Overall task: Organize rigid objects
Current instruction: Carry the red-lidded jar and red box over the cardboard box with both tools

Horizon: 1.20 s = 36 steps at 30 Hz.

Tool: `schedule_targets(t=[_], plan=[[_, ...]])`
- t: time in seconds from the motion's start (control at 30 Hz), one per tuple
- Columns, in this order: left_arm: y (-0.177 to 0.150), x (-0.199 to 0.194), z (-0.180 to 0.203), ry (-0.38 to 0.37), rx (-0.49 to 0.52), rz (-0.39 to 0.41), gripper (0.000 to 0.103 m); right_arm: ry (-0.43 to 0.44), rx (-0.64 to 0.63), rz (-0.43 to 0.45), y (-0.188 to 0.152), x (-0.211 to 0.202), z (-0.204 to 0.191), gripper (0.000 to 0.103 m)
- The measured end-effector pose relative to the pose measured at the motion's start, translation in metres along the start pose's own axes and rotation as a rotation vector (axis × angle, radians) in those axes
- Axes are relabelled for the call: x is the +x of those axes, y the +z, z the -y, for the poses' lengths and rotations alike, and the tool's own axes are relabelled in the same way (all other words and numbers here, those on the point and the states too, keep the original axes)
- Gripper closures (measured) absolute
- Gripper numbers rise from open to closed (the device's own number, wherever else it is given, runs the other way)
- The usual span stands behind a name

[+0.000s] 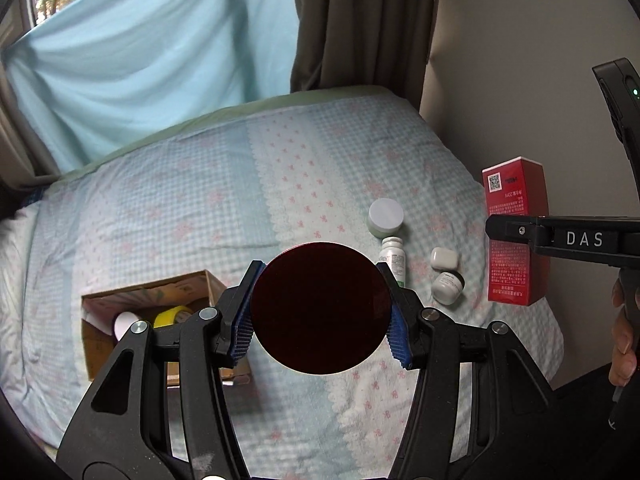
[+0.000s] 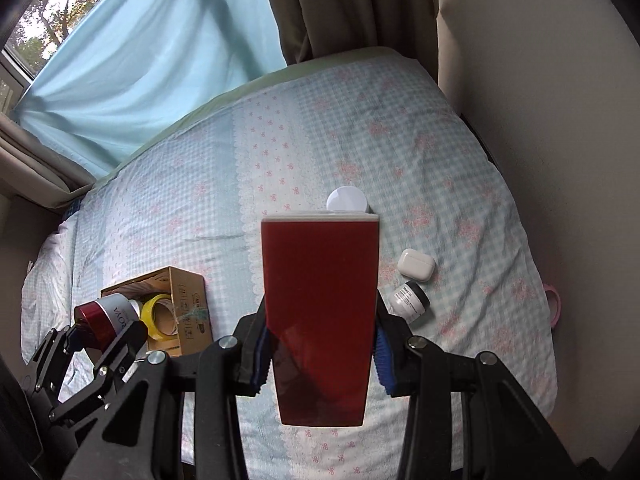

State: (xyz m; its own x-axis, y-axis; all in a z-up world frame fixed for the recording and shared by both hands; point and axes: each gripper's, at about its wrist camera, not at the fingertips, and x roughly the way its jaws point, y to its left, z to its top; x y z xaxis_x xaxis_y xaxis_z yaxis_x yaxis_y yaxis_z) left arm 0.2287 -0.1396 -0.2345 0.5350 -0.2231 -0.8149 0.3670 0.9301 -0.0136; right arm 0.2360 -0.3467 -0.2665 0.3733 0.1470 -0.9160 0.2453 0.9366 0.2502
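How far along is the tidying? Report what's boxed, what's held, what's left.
Done: the cardboard box already holds a yellow tape roll and a white item.

In hand: the left gripper is shut on a red-lidded jar; the right gripper is shut on a red carton.

Left on the bed: a white-lidded jar, a white bottle, an earbud case and a small black-lidded jar.

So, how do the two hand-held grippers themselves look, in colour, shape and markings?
Both are black plastic frames with angled struts joined by round silver bolts. The left hand-held gripper and the right hand-held gripper each have two fingers lined with ribbed blue pads. The left wrist view shows white letters "DAS" on the right one's side and a small green light.
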Motion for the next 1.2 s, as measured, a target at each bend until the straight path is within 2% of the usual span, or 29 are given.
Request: schedule_targets(t=[0.27,0.6,0.77,0.93,1.2], plan=[[-0.019,-0.04,-0.082,0.006,-0.069,0.028,0.052,0.018,-0.06,0.021,-0.03,-0.021,-0.071,0.064],[-0.05,-0.069,-0.226,-0.011,-0.071,0.015,0.052,0.06,-0.036,0.02,-0.074,-0.014,-0.215,0.064],[-0.064,-0.067,-0.292,-0.013,-0.053,-0.026,0.052,0.091,0.002,0.0,-0.088,0.003,-0.279,0.064],[-0.073,-0.056,-0.34,0.001,-0.073,-0.056,0.052,0.099,-0.027,-0.042,-0.093,0.028,-0.331,0.064],[-0.086,-0.018,-0.38,0.01,-0.101,-0.128,0.052,0.086,-0.113,-0.132,-0.094,0.086,-0.376,0.064]])
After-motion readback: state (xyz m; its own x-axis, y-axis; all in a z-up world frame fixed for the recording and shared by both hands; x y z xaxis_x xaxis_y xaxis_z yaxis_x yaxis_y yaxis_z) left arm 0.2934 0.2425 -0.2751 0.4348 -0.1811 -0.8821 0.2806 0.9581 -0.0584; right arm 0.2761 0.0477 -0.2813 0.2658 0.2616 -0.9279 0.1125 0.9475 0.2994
